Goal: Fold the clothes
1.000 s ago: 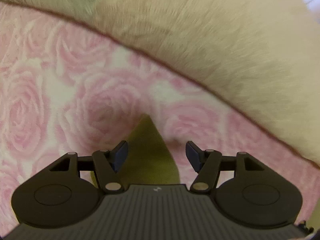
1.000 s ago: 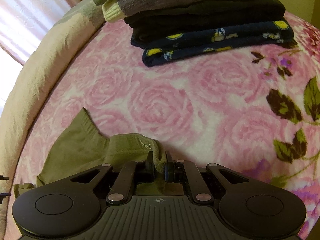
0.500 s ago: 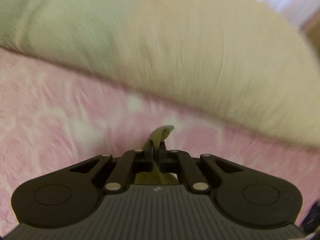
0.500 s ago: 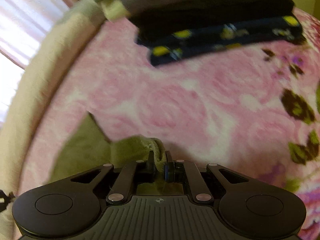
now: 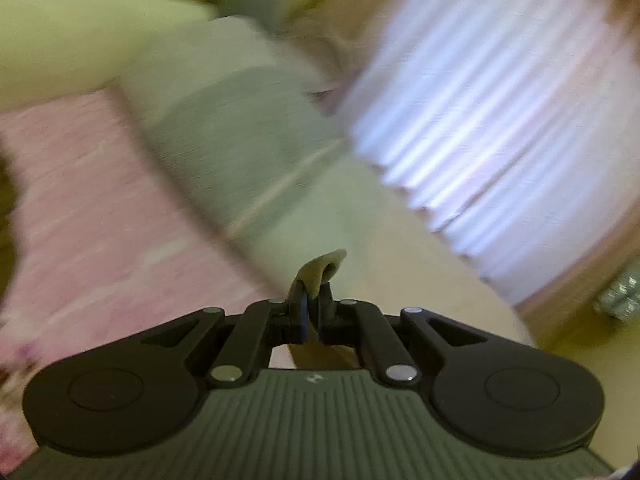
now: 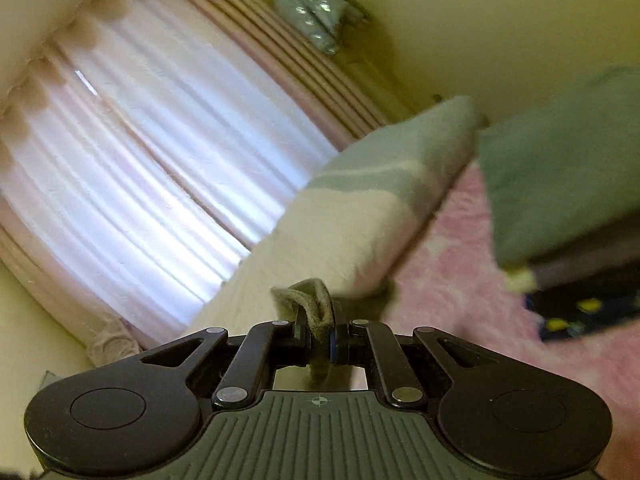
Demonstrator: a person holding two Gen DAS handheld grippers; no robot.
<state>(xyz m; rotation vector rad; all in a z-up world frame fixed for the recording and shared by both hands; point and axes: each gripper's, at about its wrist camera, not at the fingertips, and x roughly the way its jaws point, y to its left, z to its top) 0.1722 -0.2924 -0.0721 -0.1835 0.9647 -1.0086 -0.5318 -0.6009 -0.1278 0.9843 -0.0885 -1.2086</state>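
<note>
Both claws are clamped on the olive garment [image 6: 316,300]: the left gripper [image 5: 314,312] and the right gripper [image 6: 320,338] each pinch an edge, raised towards the curtain [image 6: 160,152]. Judging by this, the cloth is mid-lift; next it needs spreading flat on the near pink blanket [image 6: 460,280], left of the folded stack [image 6: 580,280].

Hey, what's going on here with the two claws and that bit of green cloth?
A person is folding clothes on a bed with a handheld claw in each hand. The left claw and the right claw are each shut on a piece of olive green cloth, both pointed towards the curtain. A stack of folded clothes sits on the pink blanket. The pictures are blurred by motion.
</note>
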